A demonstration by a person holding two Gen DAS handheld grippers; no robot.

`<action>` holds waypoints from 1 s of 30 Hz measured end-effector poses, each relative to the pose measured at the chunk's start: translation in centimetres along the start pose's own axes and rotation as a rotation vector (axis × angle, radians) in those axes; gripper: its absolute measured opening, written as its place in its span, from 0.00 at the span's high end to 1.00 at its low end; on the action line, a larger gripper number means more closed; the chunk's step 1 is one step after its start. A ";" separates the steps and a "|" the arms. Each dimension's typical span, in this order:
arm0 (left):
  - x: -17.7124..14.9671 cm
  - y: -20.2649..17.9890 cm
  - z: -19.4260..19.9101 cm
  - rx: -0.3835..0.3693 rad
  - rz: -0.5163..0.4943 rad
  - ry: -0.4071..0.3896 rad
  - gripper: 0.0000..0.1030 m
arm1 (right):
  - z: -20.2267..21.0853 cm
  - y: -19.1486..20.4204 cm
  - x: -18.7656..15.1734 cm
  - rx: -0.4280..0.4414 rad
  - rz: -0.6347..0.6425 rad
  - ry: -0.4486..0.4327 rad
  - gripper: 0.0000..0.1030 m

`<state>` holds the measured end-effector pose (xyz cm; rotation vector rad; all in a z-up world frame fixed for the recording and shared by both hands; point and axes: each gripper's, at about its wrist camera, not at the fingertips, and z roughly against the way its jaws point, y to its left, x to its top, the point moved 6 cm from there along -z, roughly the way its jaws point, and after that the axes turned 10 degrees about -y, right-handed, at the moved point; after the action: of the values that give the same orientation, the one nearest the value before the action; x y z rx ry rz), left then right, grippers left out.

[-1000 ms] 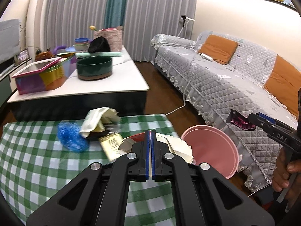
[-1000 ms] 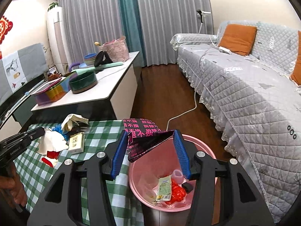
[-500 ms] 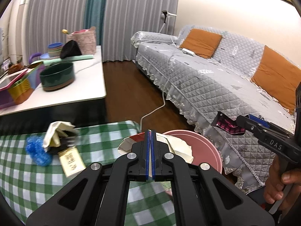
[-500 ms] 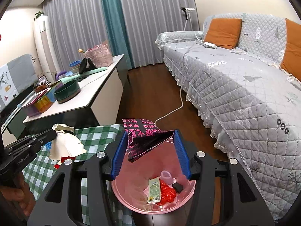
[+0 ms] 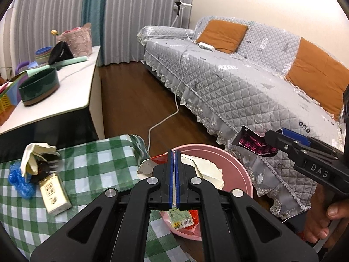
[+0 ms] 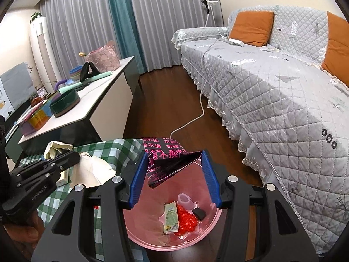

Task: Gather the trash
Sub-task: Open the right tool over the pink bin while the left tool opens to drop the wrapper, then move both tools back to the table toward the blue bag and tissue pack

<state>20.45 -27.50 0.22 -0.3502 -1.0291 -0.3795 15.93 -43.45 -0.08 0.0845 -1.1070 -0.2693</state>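
Where sofa [image 6: 283,91] nears: checked tablecloth [image 5: 91,166] (perhaps vinyl).

Glossy pink plastic bin [image 6: 209,229], shiny foil wrapper [image 6: 168,163], checked cloth tablecloth [image 5: 91,166], quilted sofa cover [image 5: 240,91].

A dark wooden floor [image 6: 174,100] runs between a long white tabletop [image 6: 102,96] on the left and a sofa [image 6: 272,83] on the right. The sofa wears a quilted grey cover with a lace hem and carries orange cushions [image 6: 250,28]. Grey pleated curtains [image 6: 174,21] with one teal panel [image 6: 118,19] fill the far wall; the other walls are cream. A white cable [image 6: 196,118] trails from the sofa across the floor. A tall white air conditioner [image 6: 43,50] stands in the left corner, and a floor lamp [image 6: 208,6] rises behind the sofa. Daylight is soft and even.
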 end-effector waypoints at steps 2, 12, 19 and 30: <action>-0.3 0.0 -0.5 -0.004 0.000 0.010 0.99 | -0.4 -0.1 -0.3 -0.004 -0.001 0.014 0.51; -0.6 0.9 -0.8 -0.016 0.033 0.031 0.85 | -1.8 -0.1 -1.1 -0.010 -0.009 0.066 0.36; -0.4 2.1 0.8 0.012 0.042 0.018 0.85 | -1.4 0.3 -0.8 -0.002 -0.010 0.058 0.36; 0.0 5.7 5.2 0.073 0.052 -0.013 0.85 | -0.8 2.1 -0.4 0.018 -0.001 0.045 0.36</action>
<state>19.14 -20.11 2.12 -0.3133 -1.0417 -0.2928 16.82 -41.35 -0.39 0.1067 -1.0649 -0.2571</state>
